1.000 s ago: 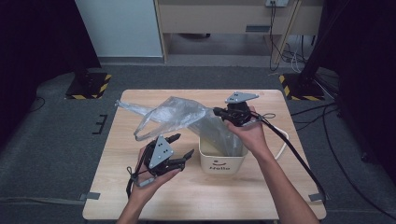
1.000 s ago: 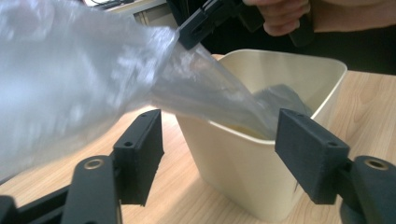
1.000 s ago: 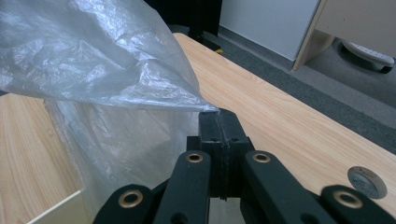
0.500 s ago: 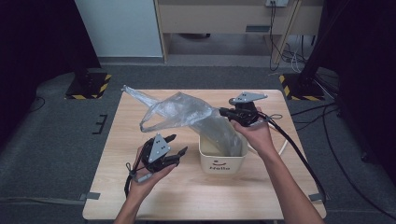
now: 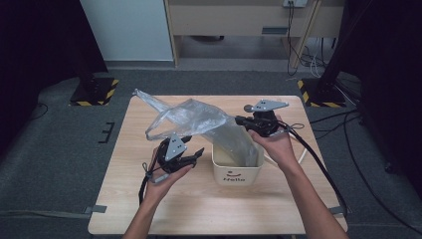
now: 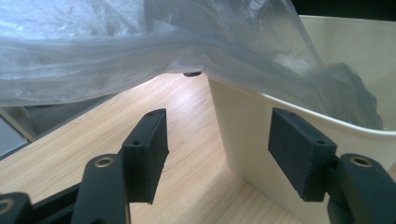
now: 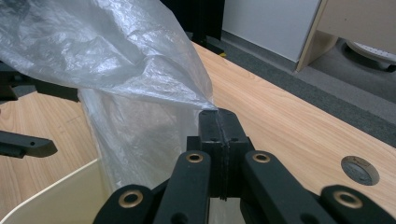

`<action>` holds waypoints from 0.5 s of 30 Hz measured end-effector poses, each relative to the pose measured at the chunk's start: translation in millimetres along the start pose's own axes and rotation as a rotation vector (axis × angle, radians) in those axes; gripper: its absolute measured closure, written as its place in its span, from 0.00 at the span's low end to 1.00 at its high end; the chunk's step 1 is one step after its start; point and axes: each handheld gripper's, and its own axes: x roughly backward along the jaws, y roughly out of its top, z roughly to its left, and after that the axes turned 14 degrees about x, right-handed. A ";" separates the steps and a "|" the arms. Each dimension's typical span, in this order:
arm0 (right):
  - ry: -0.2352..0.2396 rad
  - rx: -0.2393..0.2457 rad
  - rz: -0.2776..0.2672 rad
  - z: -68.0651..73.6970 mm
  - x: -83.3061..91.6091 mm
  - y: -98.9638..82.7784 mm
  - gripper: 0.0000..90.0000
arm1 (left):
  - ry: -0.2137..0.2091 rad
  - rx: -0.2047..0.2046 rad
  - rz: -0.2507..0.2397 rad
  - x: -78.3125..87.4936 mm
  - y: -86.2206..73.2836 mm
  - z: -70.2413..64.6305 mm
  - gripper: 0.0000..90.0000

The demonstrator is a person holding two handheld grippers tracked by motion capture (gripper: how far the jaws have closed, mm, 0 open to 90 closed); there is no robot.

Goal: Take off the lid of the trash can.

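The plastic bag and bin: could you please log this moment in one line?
right gripper: shut on plastic bag | left gripper: open beside cream bin | bag partly in bin

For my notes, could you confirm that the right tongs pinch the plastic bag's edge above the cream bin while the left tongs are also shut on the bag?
Not quite: the left tongs are open, with nothing between them, below the bag, as the left gripper view shows. The right tongs do pinch the bag's edge above the bin.

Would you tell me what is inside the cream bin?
The lower end of the clear bag hangs into the bin; the plastic hides the bin's bottom.
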 end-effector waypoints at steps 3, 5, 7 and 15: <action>0.006 -0.001 -0.001 1.2 0.0 -0.6 1.00 | -0.003 0.007 -0.001 -0.5 0.8 -0.7 0.41; 0.010 0.001 -0.008 2.6 -0.7 -0.4 1.00 | -0.020 0.011 -0.009 0.3 2.1 -2.1 0.42; 0.014 -0.003 -0.011 3.1 -0.6 0.0 1.00 | -0.030 0.028 -0.012 -1.0 2.4 -1.8 0.42; 0.017 -0.025 -0.012 -3.5 3.4 -1.3 1.00 | -0.043 0.047 0.048 -11.6 5.7 0.3 0.40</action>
